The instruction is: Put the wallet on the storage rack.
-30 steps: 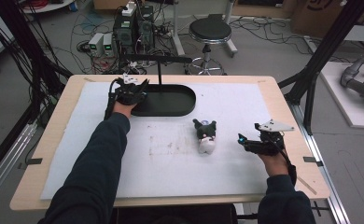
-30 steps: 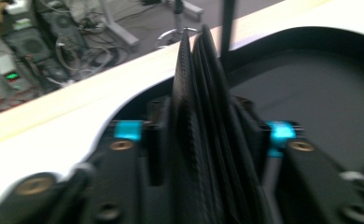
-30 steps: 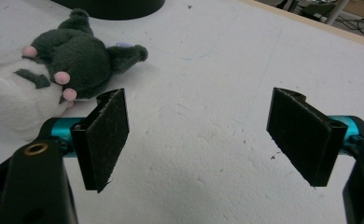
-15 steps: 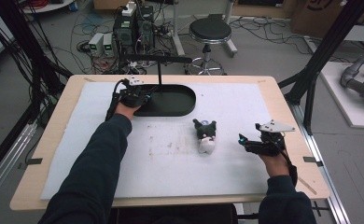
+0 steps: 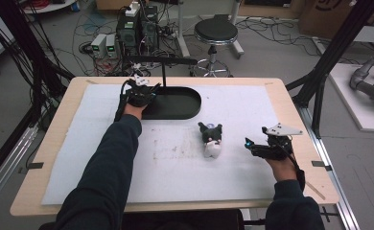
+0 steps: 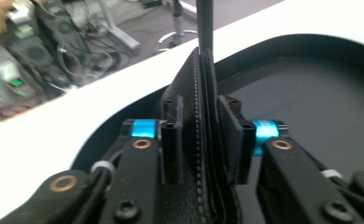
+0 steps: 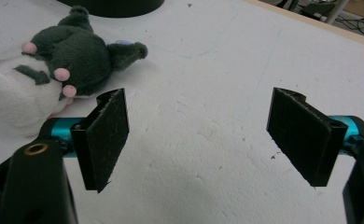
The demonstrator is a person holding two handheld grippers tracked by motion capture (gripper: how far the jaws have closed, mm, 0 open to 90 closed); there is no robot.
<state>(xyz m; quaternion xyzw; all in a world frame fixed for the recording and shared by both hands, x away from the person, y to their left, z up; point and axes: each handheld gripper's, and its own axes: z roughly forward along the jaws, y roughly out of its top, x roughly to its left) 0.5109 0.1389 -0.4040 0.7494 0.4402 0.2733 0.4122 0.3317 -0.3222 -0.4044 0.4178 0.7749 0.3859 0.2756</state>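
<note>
My left gripper sits at the left end of a black oval stand base, beside its upright post. In the left gripper view a flat black stitched leather piece stands upright between the jaws of the left gripper, both pads against it. The jaws have just been opening a little, with the piece still between them. The post rises just behind it. My right gripper rests open on the white mat, and a black-and-white plush toy lies to its left. In the right gripper view, nothing is between the right gripper's jaws.
A white foam mat covers the wooden table. The plush lies beside my right gripper's left pad. The stand's horizontal bar reaches over the table's far edge. A stool and cabling stand beyond the table.
The left gripper has edged slightly toward the stand's post. The right hand and the plush toy have stayed where they were.
</note>
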